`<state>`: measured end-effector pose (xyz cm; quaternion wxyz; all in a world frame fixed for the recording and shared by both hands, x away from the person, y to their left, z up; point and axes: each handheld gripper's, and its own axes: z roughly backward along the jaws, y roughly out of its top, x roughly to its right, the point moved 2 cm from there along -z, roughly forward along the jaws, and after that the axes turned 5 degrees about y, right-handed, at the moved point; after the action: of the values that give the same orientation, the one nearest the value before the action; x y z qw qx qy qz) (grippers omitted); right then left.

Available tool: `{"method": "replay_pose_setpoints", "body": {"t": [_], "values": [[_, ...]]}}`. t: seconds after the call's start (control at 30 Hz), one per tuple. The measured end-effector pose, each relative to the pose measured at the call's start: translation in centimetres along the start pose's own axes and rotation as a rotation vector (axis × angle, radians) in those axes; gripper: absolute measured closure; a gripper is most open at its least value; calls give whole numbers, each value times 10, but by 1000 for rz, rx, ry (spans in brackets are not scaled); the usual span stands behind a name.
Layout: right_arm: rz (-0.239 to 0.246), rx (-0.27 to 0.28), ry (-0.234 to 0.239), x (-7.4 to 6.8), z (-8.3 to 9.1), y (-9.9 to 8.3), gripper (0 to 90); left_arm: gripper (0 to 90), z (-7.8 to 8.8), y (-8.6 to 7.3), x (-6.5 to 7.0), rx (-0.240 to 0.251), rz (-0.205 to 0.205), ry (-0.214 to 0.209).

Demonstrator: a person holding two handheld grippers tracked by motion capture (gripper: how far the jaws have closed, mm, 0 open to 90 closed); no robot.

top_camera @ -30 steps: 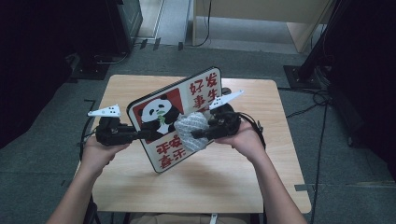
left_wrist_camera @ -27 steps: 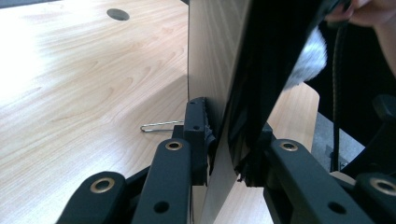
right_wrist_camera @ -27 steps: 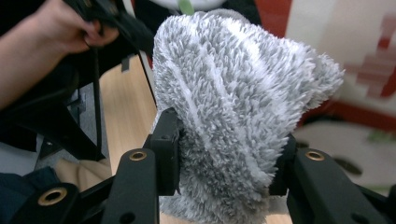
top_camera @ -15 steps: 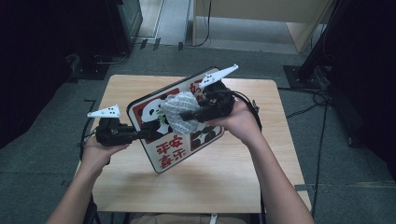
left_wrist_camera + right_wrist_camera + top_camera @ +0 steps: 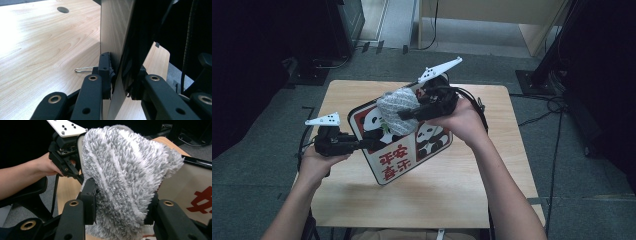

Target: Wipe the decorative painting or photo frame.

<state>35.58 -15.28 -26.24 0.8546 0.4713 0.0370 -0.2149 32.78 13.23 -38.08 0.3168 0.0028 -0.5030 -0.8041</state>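
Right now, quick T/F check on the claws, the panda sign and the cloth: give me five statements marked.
1. The left claw grips the panda sign by its edge. True.
2. The sign lies flat on the table. False: it is held up at a tilt above the wood.
3. The right claw is shut on a fluffy grey cloth. True.
4. The cloth is down over the red characters at the sign's lower end. False: it sits at the upper part, over the panda picture.
5. A small metal wire piece lies on the table behind the left claw. True.
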Motion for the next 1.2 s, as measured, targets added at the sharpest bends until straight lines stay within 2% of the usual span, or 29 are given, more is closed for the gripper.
{"method": "replay_pose_setpoints", "body": {"t": [0.7,1.2], "values": [[-11,-19,1,3,-6,-7,589,766,0,0,0,2,-5,1],[-28,-26,15,8,-15,-24,589,766,0,0,0,0,-7,-2]]}}
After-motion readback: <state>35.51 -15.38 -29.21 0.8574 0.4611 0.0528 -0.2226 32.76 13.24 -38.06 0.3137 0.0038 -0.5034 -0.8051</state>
